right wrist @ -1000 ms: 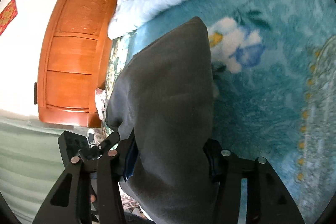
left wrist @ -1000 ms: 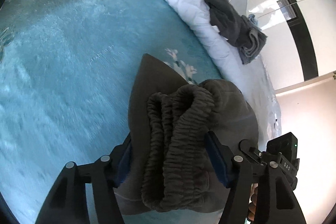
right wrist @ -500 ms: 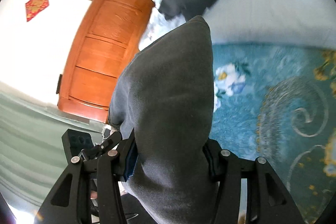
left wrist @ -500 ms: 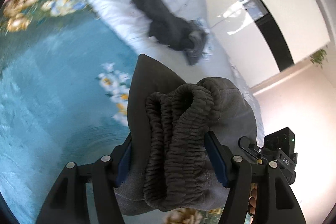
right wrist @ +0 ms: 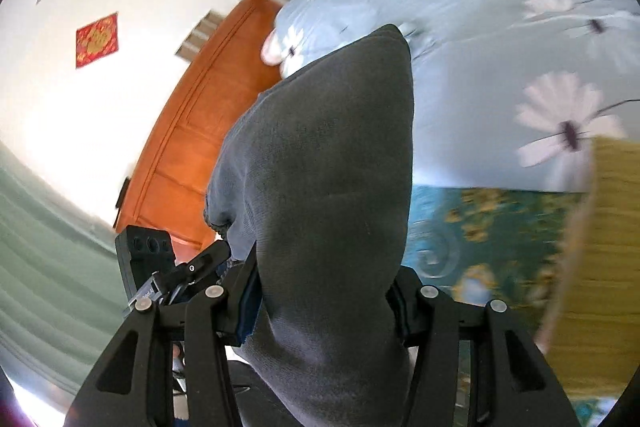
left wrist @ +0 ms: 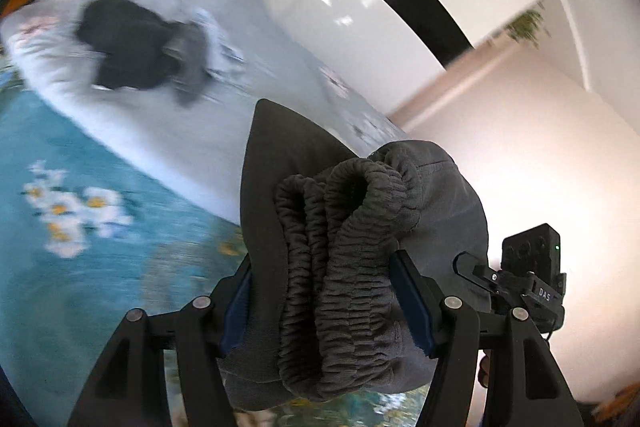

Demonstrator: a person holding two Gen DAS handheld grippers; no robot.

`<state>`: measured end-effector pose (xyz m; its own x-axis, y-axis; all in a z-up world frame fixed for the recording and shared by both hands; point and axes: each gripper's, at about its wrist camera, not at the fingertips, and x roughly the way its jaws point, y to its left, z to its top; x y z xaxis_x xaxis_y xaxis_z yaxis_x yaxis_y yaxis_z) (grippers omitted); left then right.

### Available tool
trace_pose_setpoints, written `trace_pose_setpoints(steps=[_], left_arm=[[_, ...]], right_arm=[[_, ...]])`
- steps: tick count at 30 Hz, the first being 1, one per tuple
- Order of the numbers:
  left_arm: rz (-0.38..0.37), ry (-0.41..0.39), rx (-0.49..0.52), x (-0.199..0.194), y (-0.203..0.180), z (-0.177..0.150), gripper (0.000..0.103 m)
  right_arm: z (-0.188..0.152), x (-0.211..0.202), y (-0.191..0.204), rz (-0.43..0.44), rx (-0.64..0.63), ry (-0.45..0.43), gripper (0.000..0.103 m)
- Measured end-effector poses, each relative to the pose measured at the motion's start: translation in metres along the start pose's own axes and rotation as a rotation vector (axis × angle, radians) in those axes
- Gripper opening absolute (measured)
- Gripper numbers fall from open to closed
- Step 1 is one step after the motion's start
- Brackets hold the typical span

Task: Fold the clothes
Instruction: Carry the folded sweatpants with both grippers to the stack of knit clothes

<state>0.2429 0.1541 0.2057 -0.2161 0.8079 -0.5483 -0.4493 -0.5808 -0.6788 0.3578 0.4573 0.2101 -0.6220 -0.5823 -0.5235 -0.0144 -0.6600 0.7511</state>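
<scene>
In the left wrist view, the left gripper (left wrist: 326, 301) is clenched on the grey sweatpants (left wrist: 352, 251), its blue-padded fingers (left wrist: 412, 303) pressing the bunched elastic waistband from both sides. The garment is lifted off the teal floral blanket (left wrist: 76, 267). A second ago the camera looked almost straight down at the blanket; now it is tilted up, so the pale blue daisy quilt (left wrist: 208, 83) with a dark heap of clothes (left wrist: 136, 47) on it, the white wall and the pink wall fill the upper half. The grip on the waistband is unchanged.

In the right wrist view, the right gripper (right wrist: 324, 303) is clamped on a smooth folded part of the same sweatpants (right wrist: 328, 187), which stand up between the fingers. The view has swung upward too: the orange wooden headboard (right wrist: 196, 135) and red wall hanging (right wrist: 97, 39) sit higher, the quilt (right wrist: 500, 75) spreads across the right, and a yellow cloth (right wrist: 600, 247) now shows at the right edge.
</scene>
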Motion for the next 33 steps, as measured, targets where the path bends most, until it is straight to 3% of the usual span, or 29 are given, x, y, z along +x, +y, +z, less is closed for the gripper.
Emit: trace_pose_setpoints(steps=[7, 15, 19, 24, 27, 29, 33], left_arm=[[-0.109, 0.175, 0.054, 0.098, -0.091, -0.012, 0.068], [-0.128, 0.381, 0.176, 0.196, -0.159, -0.049, 0.068], [-0.107, 0.42, 0.179, 0.227, -0.159, -0.06, 0.068], [0.051, 0.503, 0.214, 0.254, -0.134, -0.079, 0.068], [-0.006, 0.487, 0.137, 0.249, -0.111, -0.081, 0.07], [0.015, 0.468, 0.128, 0.244, -0.108, -0.077, 0.069], [0.029, 0.413, 0.191, 0.227, -0.122, -0.069, 0.069]], right_arm=[[0.006, -0.11, -0.055, -0.1, 0.075, -0.079, 0.054], [0.006, -0.184, -0.133, -0.162, 0.161, -0.071, 0.054], [0.001, -0.189, -0.18, -0.146, 0.196, -0.068, 0.054], [-0.02, -0.17, -0.237, -0.149, 0.298, -0.071, 0.054], [-0.032, -0.17, -0.256, -0.075, 0.347, -0.135, 0.055], [-0.033, -0.171, -0.256, -0.071, 0.333, -0.151, 0.055], [-0.027, -0.173, -0.248, -0.097, 0.316, -0.122, 0.057]])
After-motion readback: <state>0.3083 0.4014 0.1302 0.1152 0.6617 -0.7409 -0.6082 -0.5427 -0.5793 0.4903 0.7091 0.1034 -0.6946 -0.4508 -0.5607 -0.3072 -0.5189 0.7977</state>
